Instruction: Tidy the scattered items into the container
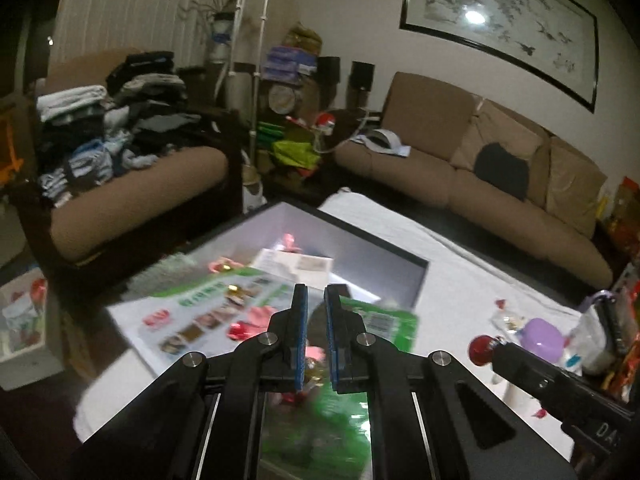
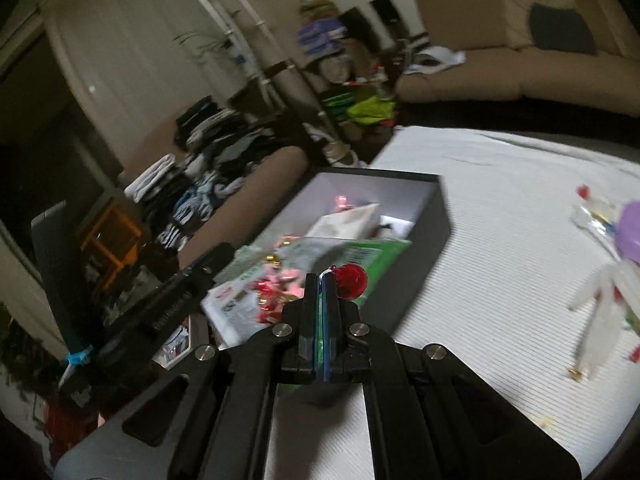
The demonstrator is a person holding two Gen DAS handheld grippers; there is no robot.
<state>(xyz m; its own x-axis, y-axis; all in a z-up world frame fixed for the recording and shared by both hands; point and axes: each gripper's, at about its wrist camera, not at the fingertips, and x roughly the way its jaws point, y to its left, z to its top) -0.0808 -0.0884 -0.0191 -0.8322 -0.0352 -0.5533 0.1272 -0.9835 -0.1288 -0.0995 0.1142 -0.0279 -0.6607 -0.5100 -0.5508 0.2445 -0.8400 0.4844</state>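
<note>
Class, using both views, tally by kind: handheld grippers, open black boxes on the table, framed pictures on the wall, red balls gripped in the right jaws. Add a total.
Grippers: 2 (left gripper, right gripper)
Black box: 1
Framed picture: 1
Red ball: 1
Total: 5

My right claw point(image 2: 322, 280) pinches a red, shiny wrapped sweet point(image 2: 352, 281) by its twisted end, so it sticks out past the tips above the dark open box point(image 2: 424, 248). The box sits on the white-clothed counter point(image 2: 500, 280), its pale inside already holding a green-and-white printed packet point(image 1: 208, 312), a white carton point(image 1: 296, 264) and pink and red sweets point(image 1: 256, 318). More wrapped sweets point(image 2: 592, 216) and a purple lidded tub point(image 1: 542, 334) lie scattered on the cloth, well apart from the box.
</note>
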